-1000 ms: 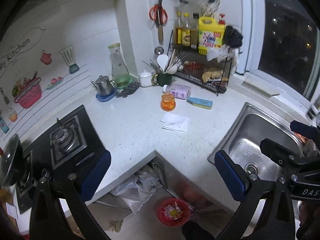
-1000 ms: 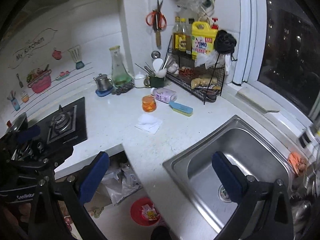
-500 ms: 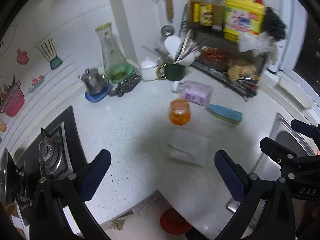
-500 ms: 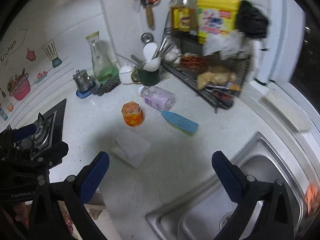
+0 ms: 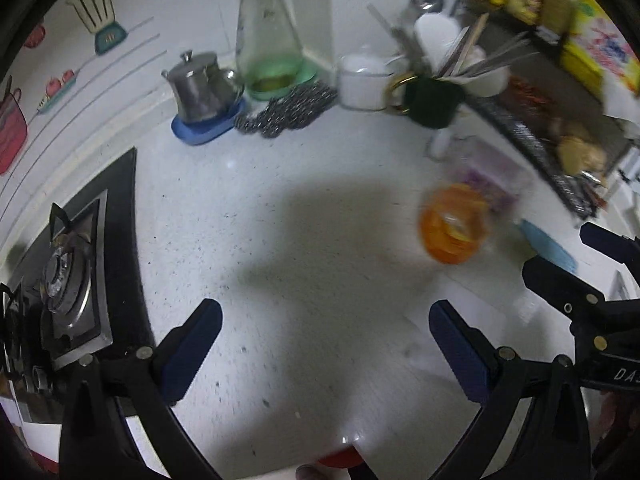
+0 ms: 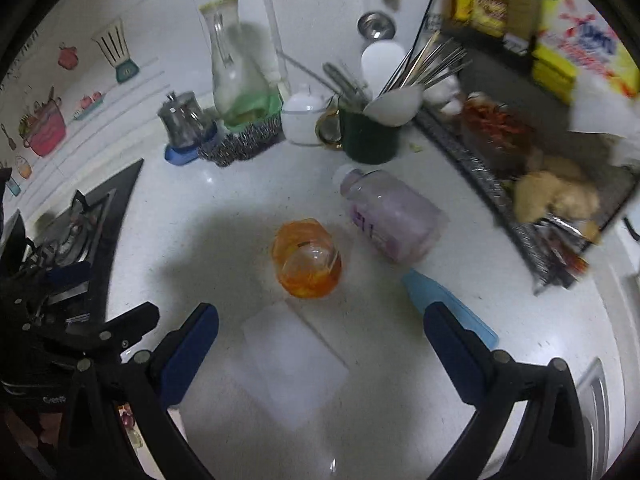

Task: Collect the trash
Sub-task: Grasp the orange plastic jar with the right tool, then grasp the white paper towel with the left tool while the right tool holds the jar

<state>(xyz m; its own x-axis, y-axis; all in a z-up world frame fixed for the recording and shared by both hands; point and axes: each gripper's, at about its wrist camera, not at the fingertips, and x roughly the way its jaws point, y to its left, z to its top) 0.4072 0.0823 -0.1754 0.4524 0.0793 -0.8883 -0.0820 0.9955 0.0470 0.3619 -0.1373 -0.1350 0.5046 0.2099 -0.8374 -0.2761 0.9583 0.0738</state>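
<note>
A white paper napkin [image 6: 294,354] lies flat on the white counter, between my right gripper's [image 6: 320,344] open fingers and just below them. An orange plastic cup [image 6: 307,258] stands right behind it, and an empty purple-tinted bottle [image 6: 390,216] lies on its side further back. In the left wrist view the napkin [image 5: 448,320] and the blurred orange cup [image 5: 452,226] sit to the right. My left gripper [image 5: 324,348] is open and empty over bare counter, left of the napkin.
A blue scrub brush [image 6: 448,304] lies right of the napkin. A gas hob [image 5: 76,276] is on the left. A steel teapot [image 5: 200,86], glass carafe [image 5: 268,40], steel scourer [image 5: 286,114], green utensil mug [image 6: 370,132] and wire rack [image 6: 532,168] line the back.
Both grippers have moved forward and down toward the counter. The napkin, cup and bottle loom much larger, and the sink and floor have dropped out of view. Both stay open.
</note>
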